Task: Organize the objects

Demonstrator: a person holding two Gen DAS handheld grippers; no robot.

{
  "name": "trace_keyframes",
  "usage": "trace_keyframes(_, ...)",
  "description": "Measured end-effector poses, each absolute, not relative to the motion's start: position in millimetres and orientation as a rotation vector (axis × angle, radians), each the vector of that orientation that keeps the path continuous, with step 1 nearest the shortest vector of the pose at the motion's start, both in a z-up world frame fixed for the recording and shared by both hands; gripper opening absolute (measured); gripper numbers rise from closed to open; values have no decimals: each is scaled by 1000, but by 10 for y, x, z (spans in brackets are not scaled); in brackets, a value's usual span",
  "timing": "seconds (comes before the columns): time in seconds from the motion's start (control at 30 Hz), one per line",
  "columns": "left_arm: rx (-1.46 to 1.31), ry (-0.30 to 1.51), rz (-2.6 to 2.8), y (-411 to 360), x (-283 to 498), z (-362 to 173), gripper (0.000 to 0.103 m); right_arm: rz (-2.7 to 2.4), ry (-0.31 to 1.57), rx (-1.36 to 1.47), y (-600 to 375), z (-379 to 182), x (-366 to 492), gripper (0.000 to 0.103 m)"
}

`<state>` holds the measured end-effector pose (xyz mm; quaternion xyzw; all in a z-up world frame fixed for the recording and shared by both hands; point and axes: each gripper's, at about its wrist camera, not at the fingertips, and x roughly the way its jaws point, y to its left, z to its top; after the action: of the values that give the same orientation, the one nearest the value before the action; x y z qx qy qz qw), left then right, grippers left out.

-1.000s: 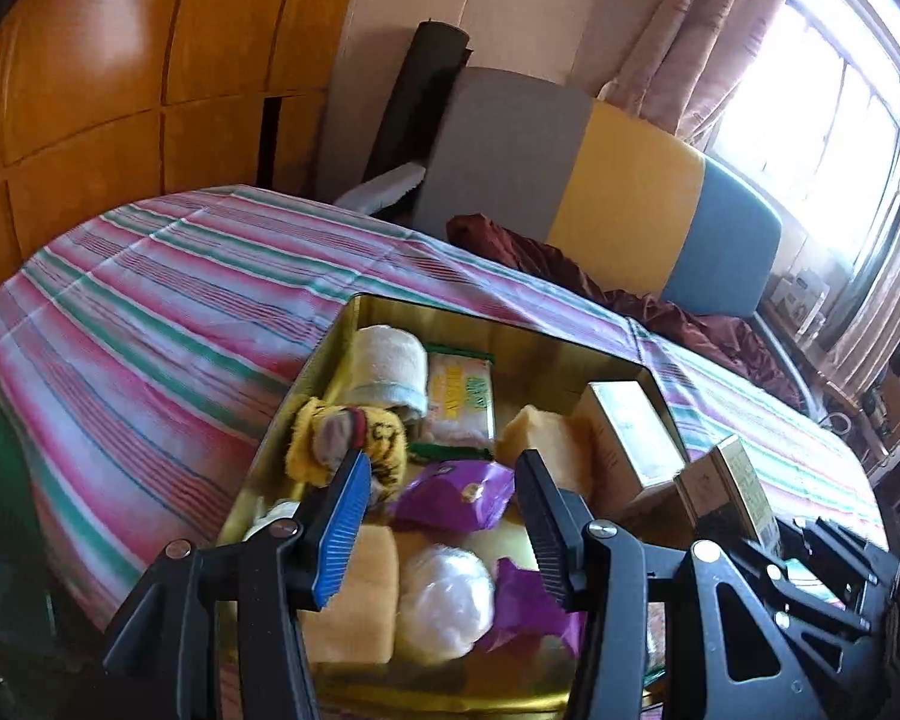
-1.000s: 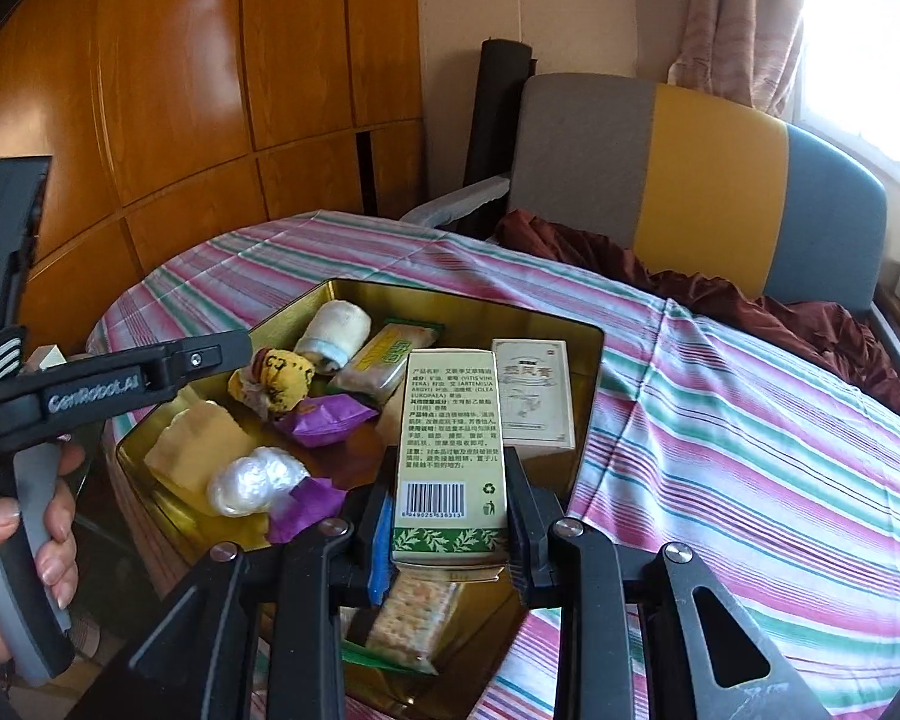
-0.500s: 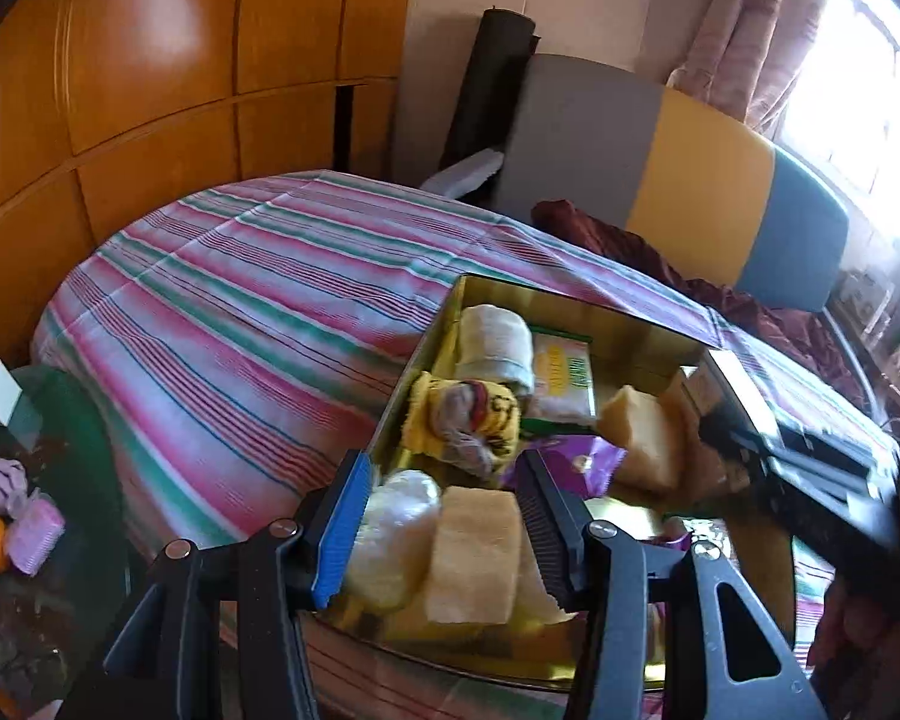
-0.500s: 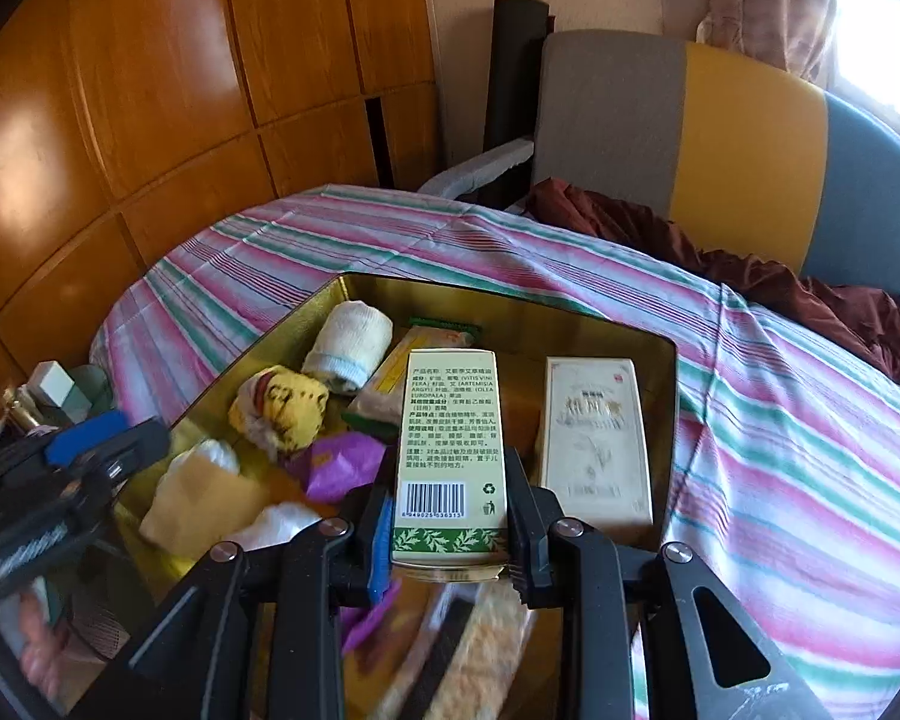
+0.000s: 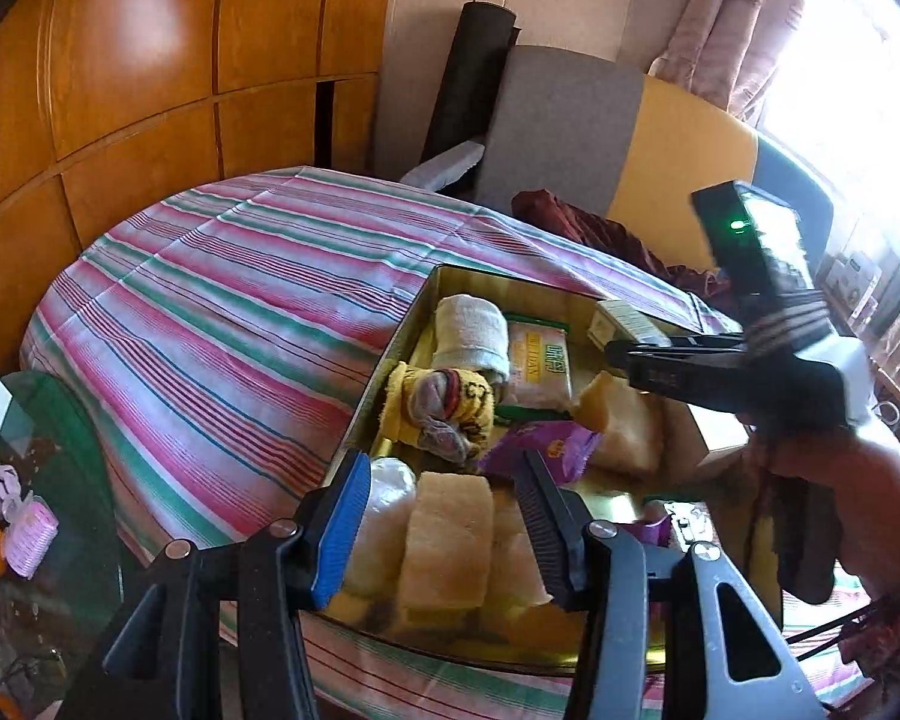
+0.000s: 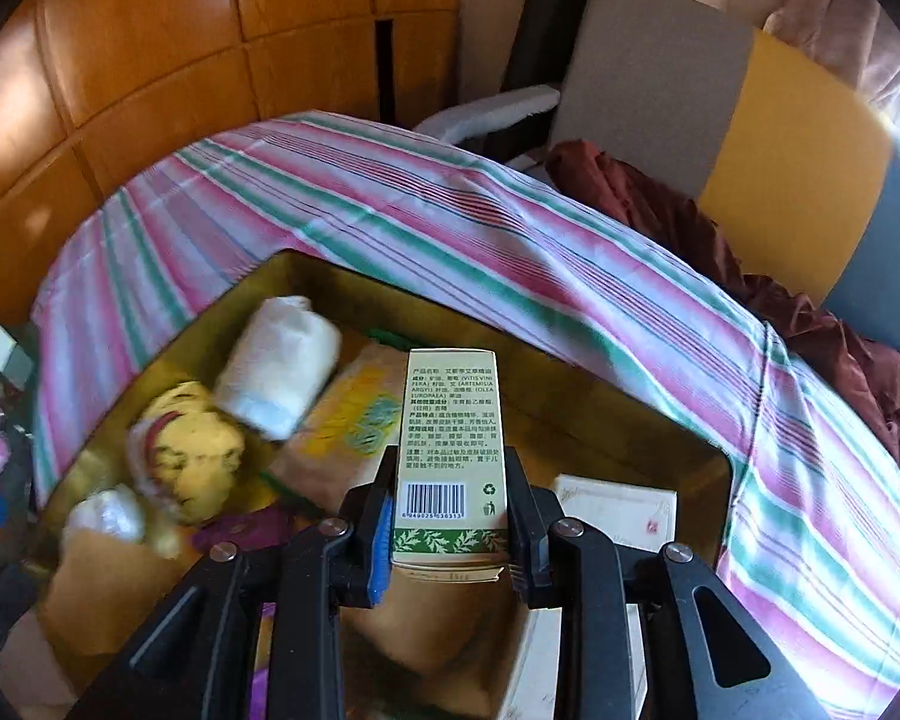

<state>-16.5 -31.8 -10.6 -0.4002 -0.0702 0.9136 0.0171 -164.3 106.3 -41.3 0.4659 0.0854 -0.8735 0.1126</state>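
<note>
The right gripper (image 6: 448,531) is clenched on a tall green box (image 6: 448,456), its pads pressing the box's two long sides near the barcode end, so the box stands out ahead of the fingers over the gold tin (image 6: 600,402). Below and to the left of this gripper lie a rolled white towel (image 6: 277,360), a yellow sock bundle (image 6: 187,450) and a flat yellow packet (image 6: 354,420); just to its right a white box (image 6: 615,513) lies flat on the tin's floor.

The left gripper (image 5: 444,525) hangs part open over the near edge of the tin (image 5: 492,285), gripping nothing. A yellow sponge (image 5: 447,540) sits in the tin between its fingers, and the pads appear clear of it. A clear wrapped ball (image 5: 390,483) lies by the blue pad. Ahead of it are the sock bundle (image 5: 441,405), the towel (image 5: 471,333), a purple packet (image 5: 540,447) and a second sponge (image 5: 621,420). To its right, the person's hand (image 5: 852,504) holds the other gripper's black handle.

The tin rests on a striped cloth (image 5: 240,300).
</note>
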Motion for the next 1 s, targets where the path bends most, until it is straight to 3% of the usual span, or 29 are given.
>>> trace_keyframes(0.1,-1262,-226,2829,-297,-172,-127,51,-2565,258,1382,1074,-474,-1720,32)
trace_keyframes(0.17,-1280,-214,2843,-278,-175,-131,50,-2595,275,1385,1059,-484,-1735,52)
trace_keyframes(0.2,-1297,-203,2851,-270,-193,-135,50,-2614,280,1380,1065,-475,-1731,55)
trace_keyframes(0.5,-1414,-178,2759,-160,-241,-259,50,-2696,203,1285,1139,-237,-1348,66)
trace_keyframes(0.6,-1396,-122,2803,-118,-216,-239,50,-2700,202,1278,1127,-190,-1147,74)
trace_keyframes(0.67,-1398,-88,2831,-103,-218,-227,50,-2693,163,1278,1128,-178,-1034,85)
trace_keyframes(1.0,-1444,-115,2816,-169,-202,-260,50,-2741,77,1318,1137,-86,-516,103)
